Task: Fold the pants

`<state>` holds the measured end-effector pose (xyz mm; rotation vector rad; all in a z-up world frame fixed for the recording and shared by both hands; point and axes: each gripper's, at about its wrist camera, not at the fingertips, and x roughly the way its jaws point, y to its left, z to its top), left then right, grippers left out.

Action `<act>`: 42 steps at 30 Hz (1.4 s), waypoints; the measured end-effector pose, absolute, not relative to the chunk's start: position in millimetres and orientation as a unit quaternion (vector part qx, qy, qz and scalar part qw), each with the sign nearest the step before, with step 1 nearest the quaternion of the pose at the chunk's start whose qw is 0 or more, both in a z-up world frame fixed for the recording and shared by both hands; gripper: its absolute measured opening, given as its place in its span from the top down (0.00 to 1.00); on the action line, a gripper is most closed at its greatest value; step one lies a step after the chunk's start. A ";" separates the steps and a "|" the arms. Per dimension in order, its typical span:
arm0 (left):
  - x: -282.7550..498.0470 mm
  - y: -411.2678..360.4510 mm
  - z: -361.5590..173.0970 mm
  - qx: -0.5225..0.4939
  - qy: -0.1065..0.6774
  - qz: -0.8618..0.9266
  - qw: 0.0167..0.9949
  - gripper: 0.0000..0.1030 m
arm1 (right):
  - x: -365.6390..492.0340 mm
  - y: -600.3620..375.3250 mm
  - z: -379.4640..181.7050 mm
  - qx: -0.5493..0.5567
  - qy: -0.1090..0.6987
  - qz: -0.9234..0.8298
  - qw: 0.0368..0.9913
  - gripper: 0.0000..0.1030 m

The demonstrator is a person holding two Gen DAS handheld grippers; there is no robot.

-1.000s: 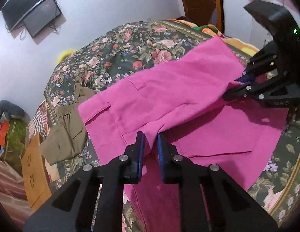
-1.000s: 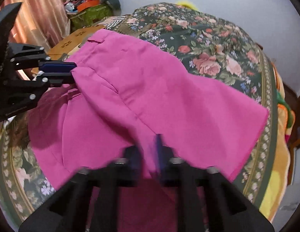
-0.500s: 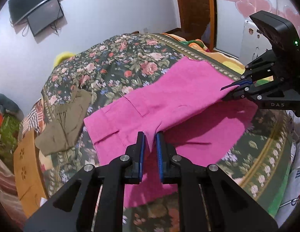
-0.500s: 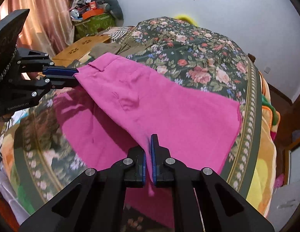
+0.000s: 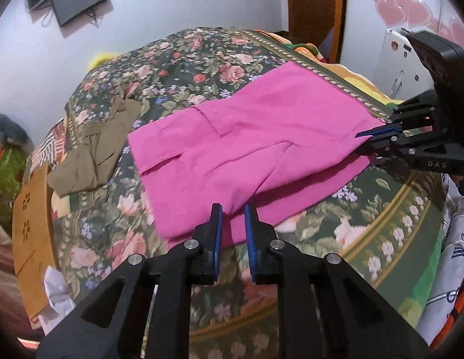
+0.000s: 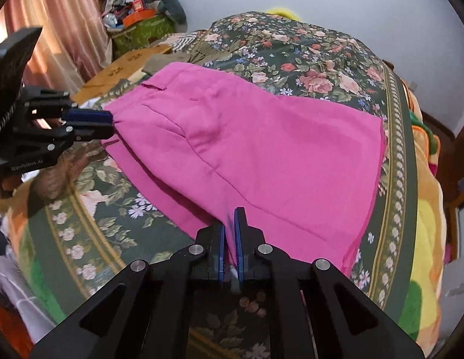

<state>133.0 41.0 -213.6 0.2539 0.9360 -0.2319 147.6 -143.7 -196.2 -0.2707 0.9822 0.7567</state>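
Observation:
The pink pants (image 5: 256, 137) lie folded over on the floral bedspread (image 5: 184, 59), also seen in the right wrist view (image 6: 262, 137). My left gripper (image 5: 232, 212) pinches the near edge of the top layer; its jaws stand a little apart with cloth between them. It shows in the right wrist view (image 6: 107, 125) at the left corner of the fold. My right gripper (image 6: 229, 224) is shut on the pants' near edge. It shows in the left wrist view (image 5: 362, 137) at the right corner.
Olive-green pants (image 5: 91, 149) lie on the bed to the left of the pink ones. A cardboard piece (image 5: 31, 233) sits at the bed's left edge. A cluttered corner (image 6: 142, 15) and curtain (image 6: 67, 30) stand beyond. White cloth (image 5: 453, 257) lies right.
Both grippers have pulled the held top layer back and down toward the near edge of the bed. The pants now lie flatter, folded in two layers. The left jaws have parted slightly.

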 end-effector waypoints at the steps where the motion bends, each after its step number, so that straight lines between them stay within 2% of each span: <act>1: 131.1 45.4 -212.5 0.113 0.451 -0.109 0.878 0.84 | 144.6 -145.1 -195.5 -0.123 0.462 0.354 0.804 0.95; 5: 128.3 73.8 -206.2 0.053 0.466 -0.090 0.878 0.84 | 137.9 -157.5 -187.3 -0.103 0.462 0.352 0.807 0.95; 8: 131.8 98.5 -202.5 -0.005 0.478 -0.071 0.876 0.80 | 135.9 -171.9 -179.1 -0.072 0.464 0.339 0.815 0.94; 11: 138.8 114.1 -201.5 -0.049 0.483 -0.057 0.872 0.74 | 138.7 -190.8 -173.2 -0.041 0.460 0.311 0.831 0.76; 12: 142.2 116.6 -202.7 -0.061 0.487 -0.055 0.870 0.72 | 140.2 -196.3 -172.0 -0.036 0.457 0.298 0.837 0.65; 13: 144.5 116.9 -204.3 -0.068 0.490 -0.054 0.868 0.67 | 141.7 -201.7 -170.9 -0.032 0.454 0.286 0.843 0.62; 15: 149.3 115.8 -208.6 -0.079 0.496 -0.056 0.863 0.61 | 144.0 -210.4 -170.6 -0.025 0.452 0.271 0.849 0.62; 18: 157.5 108.4 -217.6 -0.080 0.505 -0.058 0.858 0.61 | 149.7 -222.2 -175.8 -0.009 0.462 0.251 0.851 0.62; 20: 162.6 105.3 -222.8 -0.088 0.506 -0.065 0.855 0.62 | 152.9 -228.5 -182.7 0.004 0.470 0.241 0.849 0.62; 21: 164.1 103.0 -224.3 -0.085 0.506 -0.062 0.856 0.65 | 154.2 -230.6 -185.6 0.008 0.475 0.240 0.847 0.62; 23: 165.0 98.1 -224.2 -0.063 0.500 -0.045 0.863 0.78 | 154.8 -232.5 -194.1 0.017 0.486 0.239 0.840 0.62; 24: 165.0 98.1 -223.8 -0.058 0.499 -0.041 0.864 0.90 | 154.6 -232.0 -197.8 0.018 0.491 0.240 0.837 0.62; 34: 147.1 113.8 -190.6 -0.061 0.464 -0.036 0.883 0.90 | 152.0 -225.4 -211.2 -0.006 0.498 0.257 0.828 0.63; 42: 141.5 117.3 -241.1 -0.067 0.505 -0.020 0.860 0.88 | 152.1 -223.5 -212.3 -0.014 0.496 0.255 0.830 0.64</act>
